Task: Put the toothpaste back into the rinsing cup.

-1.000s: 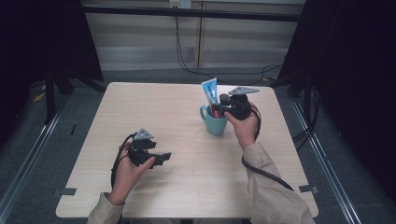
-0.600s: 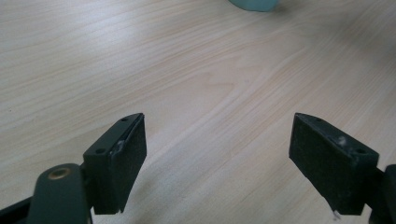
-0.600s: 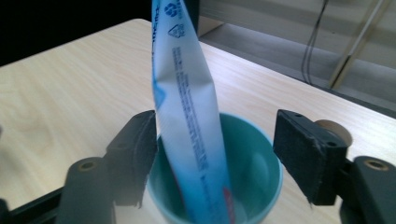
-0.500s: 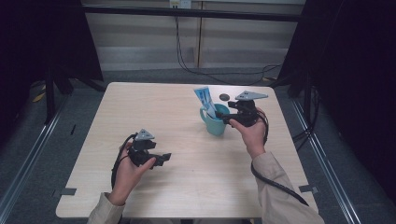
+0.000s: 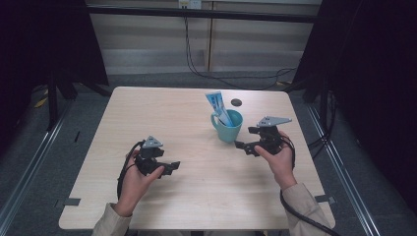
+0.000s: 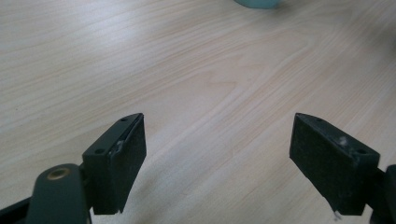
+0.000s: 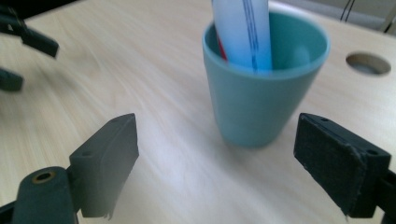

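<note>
Surface: I see a pale wooden table (image 5: pixel 196 113) with dark curtains either side and a grey floor beyond.
Left gripper (image 5: pixel 169 167): I hold it well left of the teal cup (image 5: pixel 229 129), low over the table; its jaws stand wide apart with bare wood between them.
Teal cup: it stands upright right of the table's middle, near a small round hole (image 5: pixel 236 102) in the tabletop.
Toothpaste tube (image 5: pixel 216 104): a blue-and-white tube stands in the cup, leaning left, its top above the rim.
Right gripper (image 5: pixel 246 147): just right of the cup, apart from it; its jaws have just been opening and now gape with nothing held.
</note>
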`<move>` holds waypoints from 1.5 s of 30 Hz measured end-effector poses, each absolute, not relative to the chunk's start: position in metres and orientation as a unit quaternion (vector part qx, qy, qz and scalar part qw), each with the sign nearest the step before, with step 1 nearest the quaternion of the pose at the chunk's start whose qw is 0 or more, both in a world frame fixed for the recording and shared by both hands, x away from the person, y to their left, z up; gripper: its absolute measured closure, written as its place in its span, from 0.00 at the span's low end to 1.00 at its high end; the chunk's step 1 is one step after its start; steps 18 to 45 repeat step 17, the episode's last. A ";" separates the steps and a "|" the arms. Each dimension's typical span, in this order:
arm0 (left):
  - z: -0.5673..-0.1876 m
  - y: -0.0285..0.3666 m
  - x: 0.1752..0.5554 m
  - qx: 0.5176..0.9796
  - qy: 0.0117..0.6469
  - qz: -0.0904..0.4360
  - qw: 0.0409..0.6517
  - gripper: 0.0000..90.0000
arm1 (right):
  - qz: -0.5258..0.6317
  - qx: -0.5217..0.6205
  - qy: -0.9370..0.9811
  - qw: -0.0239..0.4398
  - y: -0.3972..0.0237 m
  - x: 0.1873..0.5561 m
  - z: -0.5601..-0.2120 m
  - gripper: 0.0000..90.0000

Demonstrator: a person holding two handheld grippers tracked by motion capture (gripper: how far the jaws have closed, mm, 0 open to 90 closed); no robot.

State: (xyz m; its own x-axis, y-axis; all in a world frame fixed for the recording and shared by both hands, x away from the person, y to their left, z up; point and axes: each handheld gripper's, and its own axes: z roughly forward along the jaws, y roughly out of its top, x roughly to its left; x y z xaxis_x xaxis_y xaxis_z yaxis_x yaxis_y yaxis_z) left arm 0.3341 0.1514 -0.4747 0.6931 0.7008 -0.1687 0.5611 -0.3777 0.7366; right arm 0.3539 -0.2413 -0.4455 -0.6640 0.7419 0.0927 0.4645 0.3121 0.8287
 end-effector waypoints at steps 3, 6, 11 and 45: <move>-0.477 0.152 0.334 0.829 0.380 0.086 0.402 0.21 | 0.438 0.380 0.801 0.148 -0.245 0.345 -0.459 0.15; -0.479 0.151 0.334 0.830 0.379 0.085 0.401 0.21 | 0.443 0.381 0.799 0.142 -0.249 0.338 -0.468 0.15; -0.486 0.150 0.333 0.834 0.377 0.085 0.394 0.21 | 0.414 0.380 0.816 0.134 -0.250 0.326 -0.488 0.15; -0.490 0.149 0.333 0.833 0.381 0.086 0.391 0.21 | 0.393 0.374 0.829 0.135 -0.246 0.320 -0.497 0.15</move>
